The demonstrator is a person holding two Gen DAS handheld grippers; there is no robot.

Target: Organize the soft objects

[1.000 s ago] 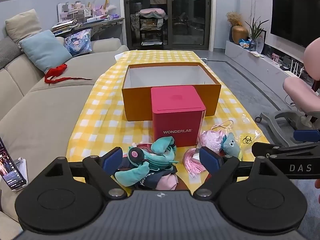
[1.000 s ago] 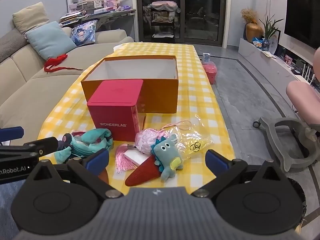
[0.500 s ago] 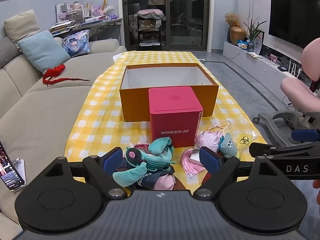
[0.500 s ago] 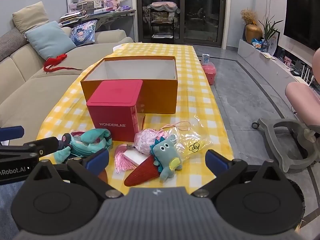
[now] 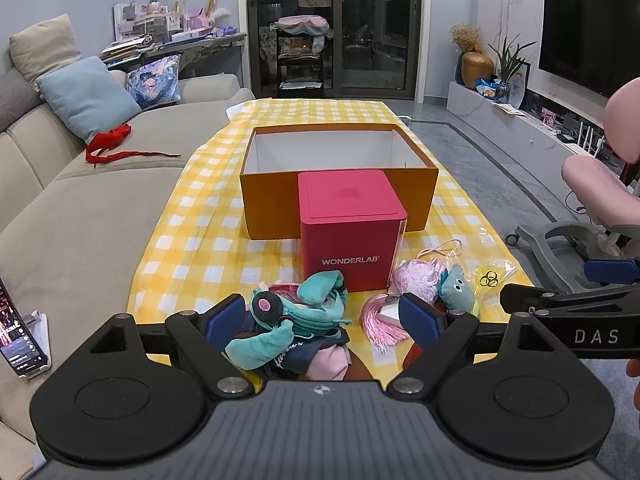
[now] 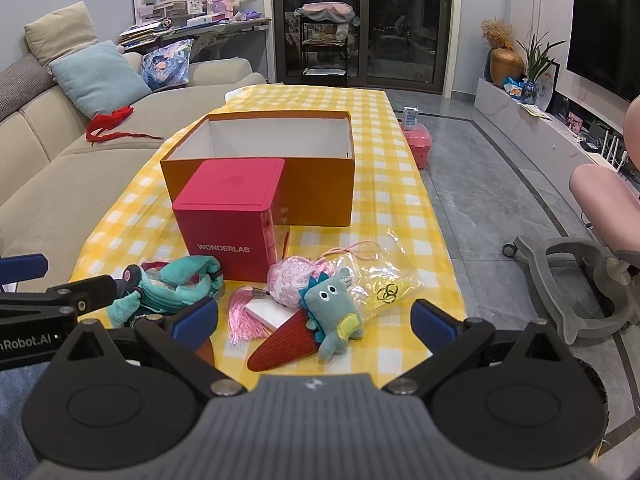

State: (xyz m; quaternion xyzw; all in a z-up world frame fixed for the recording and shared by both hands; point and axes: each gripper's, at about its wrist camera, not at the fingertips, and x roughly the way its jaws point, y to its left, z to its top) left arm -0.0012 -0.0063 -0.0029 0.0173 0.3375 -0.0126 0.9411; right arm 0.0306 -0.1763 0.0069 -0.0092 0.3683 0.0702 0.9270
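A teal plush doll (image 5: 296, 320) lies on dark and pink cloth at the near table edge, between the tips of my open left gripper (image 5: 322, 318); it also shows in the right wrist view (image 6: 172, 286). A small teal dinosaur plush (image 6: 334, 314), a red felt piece (image 6: 286, 344), a pink pouch (image 6: 292, 280), a pink tassel (image 6: 242, 318) and a clear bag (image 6: 384, 290) lie in front of my open, empty right gripper (image 6: 314, 322). An open orange box (image 5: 338, 178) stands behind a closed pink WONDERLAB box (image 5: 350, 224).
The table has a yellow checked cloth (image 5: 200, 236). A beige sofa (image 5: 80, 208) with cushions and a red ribbon runs along the left. A pink chair (image 6: 604, 216) stands right, a pink case (image 6: 418, 144) on the floor, and a phone (image 5: 20, 344) at near left.
Both views have drawn back slightly from the table; the objects have not moved. Both grippers stay open.
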